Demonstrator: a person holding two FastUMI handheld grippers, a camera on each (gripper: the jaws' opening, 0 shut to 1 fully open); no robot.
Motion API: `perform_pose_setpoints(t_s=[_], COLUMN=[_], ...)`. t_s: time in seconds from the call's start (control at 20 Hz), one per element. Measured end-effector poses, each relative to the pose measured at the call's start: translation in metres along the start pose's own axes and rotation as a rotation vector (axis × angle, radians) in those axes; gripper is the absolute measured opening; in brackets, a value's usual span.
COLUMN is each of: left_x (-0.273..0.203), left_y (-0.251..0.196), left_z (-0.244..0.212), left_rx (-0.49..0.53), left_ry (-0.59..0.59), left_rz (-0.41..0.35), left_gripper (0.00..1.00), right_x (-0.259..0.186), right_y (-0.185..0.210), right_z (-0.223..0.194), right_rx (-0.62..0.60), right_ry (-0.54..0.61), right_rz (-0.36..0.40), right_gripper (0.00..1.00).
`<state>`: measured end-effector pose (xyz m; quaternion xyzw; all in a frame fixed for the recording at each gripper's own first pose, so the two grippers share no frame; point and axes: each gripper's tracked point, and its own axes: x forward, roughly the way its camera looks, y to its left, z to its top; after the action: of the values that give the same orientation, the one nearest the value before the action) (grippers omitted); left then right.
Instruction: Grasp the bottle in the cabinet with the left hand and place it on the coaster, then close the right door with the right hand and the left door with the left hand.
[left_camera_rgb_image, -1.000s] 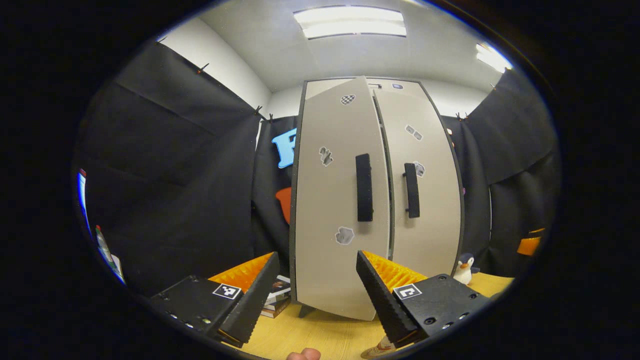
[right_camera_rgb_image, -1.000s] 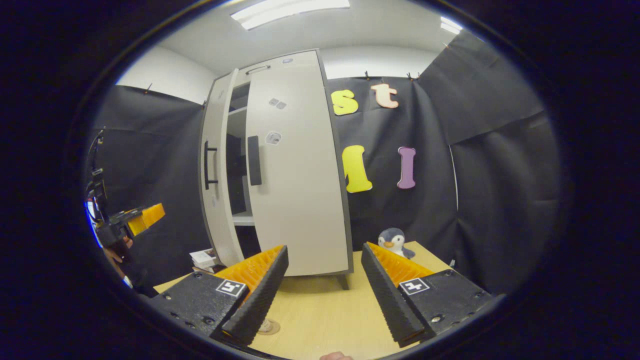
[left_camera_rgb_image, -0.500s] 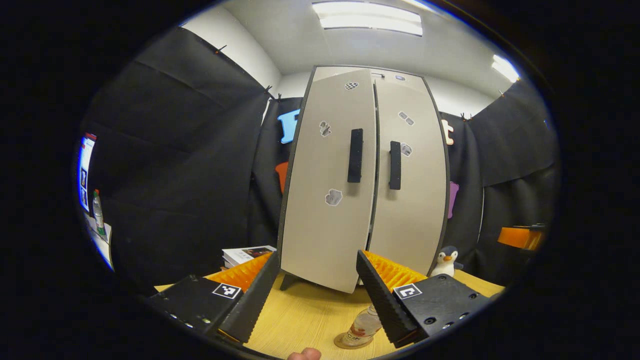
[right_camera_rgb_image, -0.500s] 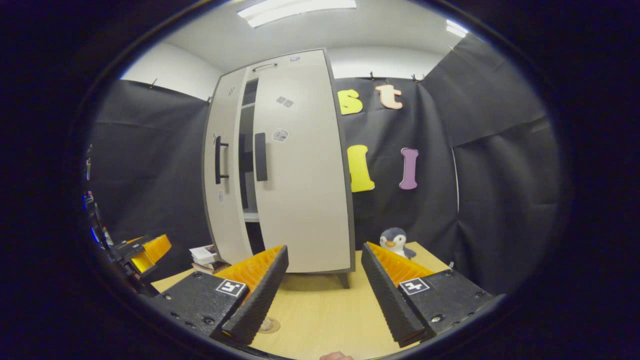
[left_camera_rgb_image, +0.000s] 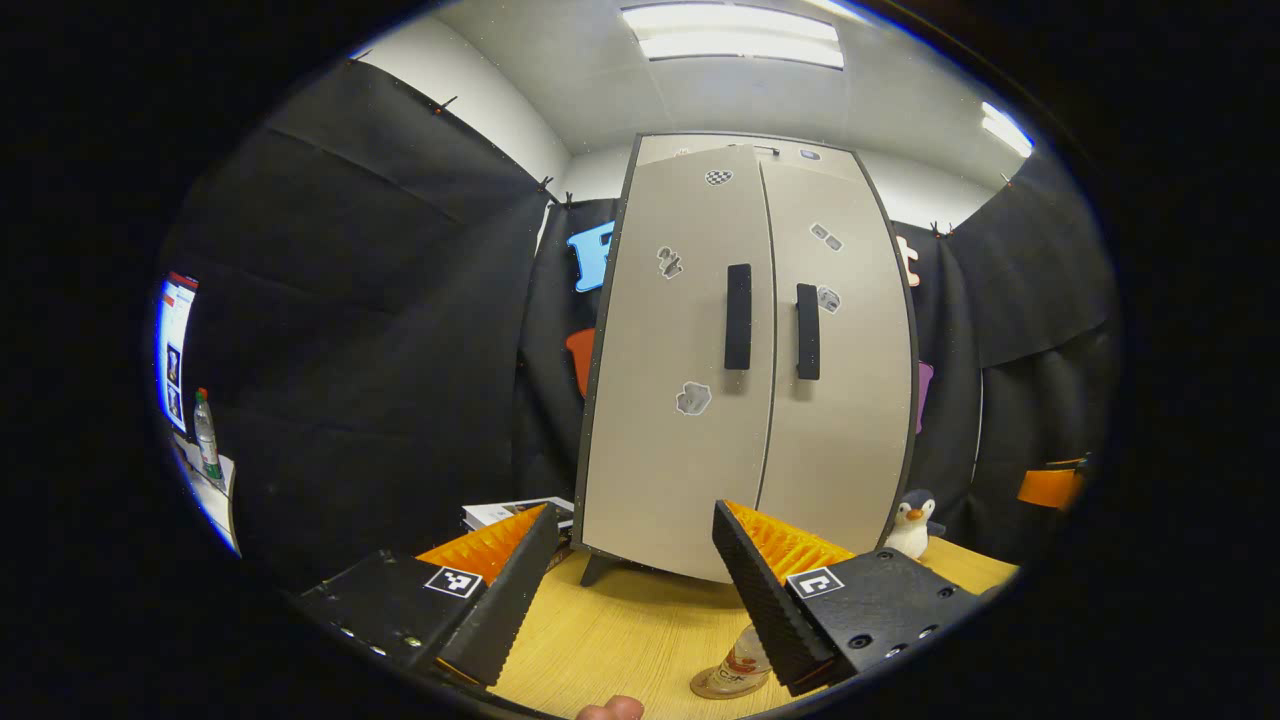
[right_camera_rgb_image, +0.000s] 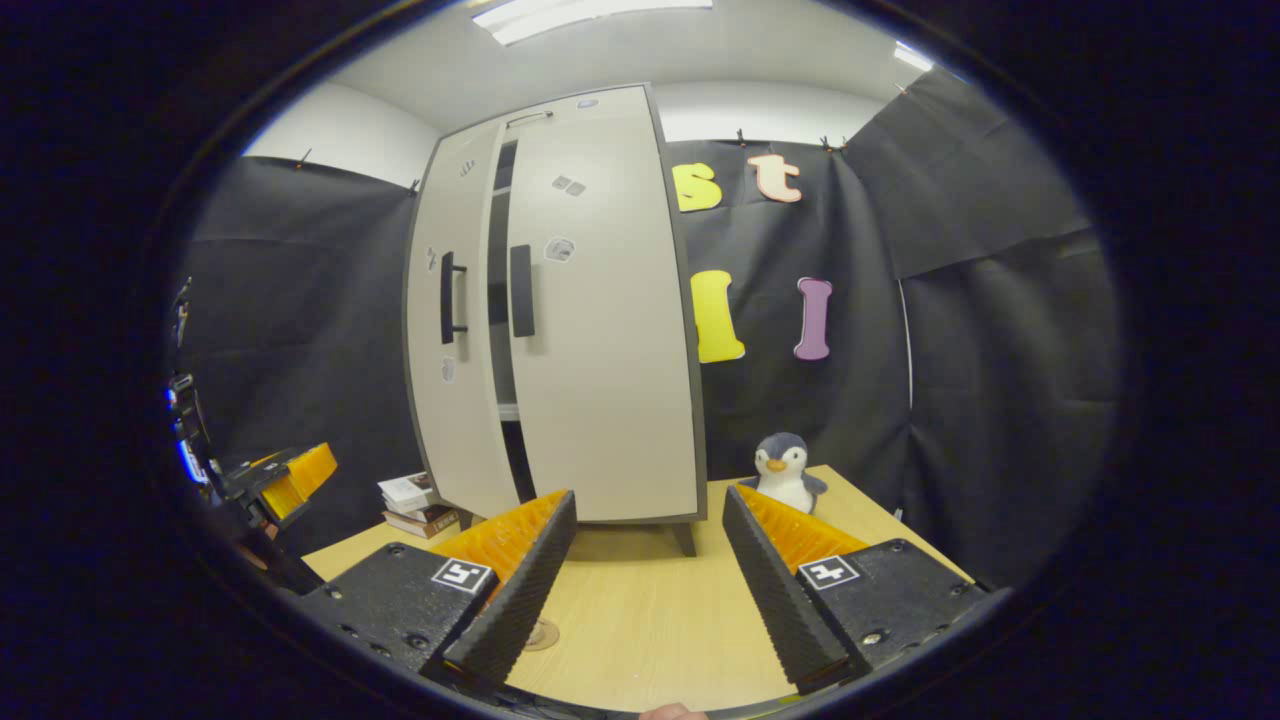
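The beige cabinet (left_camera_rgb_image: 760, 400) stands on the table with its right door (right_camera_rgb_image: 600, 330) shut. Its left door (right_camera_rgb_image: 450, 330) sits almost shut, and the right gripper view shows a narrow dark gap beside it. In the left gripper view both doors look flush, their black handles (left_camera_rgb_image: 738, 316) side by side. The bottle (left_camera_rgb_image: 742, 660) stands on the round coaster (left_camera_rgb_image: 720, 686), partly hidden behind my left gripper's right finger. My left gripper (left_camera_rgb_image: 635, 590) is open and back from the cabinet, holding nothing. My right gripper (right_camera_rgb_image: 645, 590) is open over the table, and the coaster's edge (right_camera_rgb_image: 543, 633) peeks beside its left finger.
A toy penguin (right_camera_rgb_image: 785, 470) sits right of the cabinet. A stack of books (right_camera_rgb_image: 410, 495) lies at the cabinet's left foot. The left gripper (right_camera_rgb_image: 290, 470) shows far left in the right gripper view. Another bottle (left_camera_rgb_image: 205, 435) stands on a side surface at far left.
The left door has swung from partly open to almost shut. My left gripper has drawn back from the cabinet, bringing the bottle on the coaster into view. The right gripper has barely moved.
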<state>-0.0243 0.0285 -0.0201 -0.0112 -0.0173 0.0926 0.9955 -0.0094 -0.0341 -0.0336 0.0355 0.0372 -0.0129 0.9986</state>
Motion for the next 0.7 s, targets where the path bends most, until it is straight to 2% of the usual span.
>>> perform_pose_setpoints(t_s=[0.15, 0.2, 0.25, 0.6, 0.65, 0.7], left_x=[0.0013, 0.0013, 0.0018, 0.0029, 0.0028, 0.0040], left_y=[-0.0029, -0.0032, -0.0044, -0.0066, -0.0068, -0.0067], left_z=[-0.0020, -0.0041, -0.0047, -0.0024, -0.0015, -0.0018], left_rx=[0.009, 0.007, 0.004, 0.007, 0.006, 0.006], left_ry=[0.000, 0.006, 0.009, 0.008, 0.009, 0.008], left_rz=[-0.004, -0.006, -0.008, -0.011, -0.010, -0.010], left_gripper=[0.95, 0.99, 0.95, 0.95, 0.99, 0.95], right_x=[0.0004, 0.0007, 0.0003, 0.0014, 0.0019, 0.0026], right_y=[0.0036, 0.0019, 0.0004, 0.0049, 0.0061, 0.0067], right_z=[0.0033, 0.0033, 0.0045, 0.0068, 0.0074, 0.0069], right_rx=[0.007, 0.002, -0.002, -0.001, -0.002, -0.003], right_ry=[-0.001, 0.001, 0.001, -0.006, -0.006, -0.007], right_rz=[0.004, -0.001, -0.004, -0.006, -0.005, -0.003], right_gripper=[0.96, 0.96, 0.96, 0.96, 0.96, 0.96])
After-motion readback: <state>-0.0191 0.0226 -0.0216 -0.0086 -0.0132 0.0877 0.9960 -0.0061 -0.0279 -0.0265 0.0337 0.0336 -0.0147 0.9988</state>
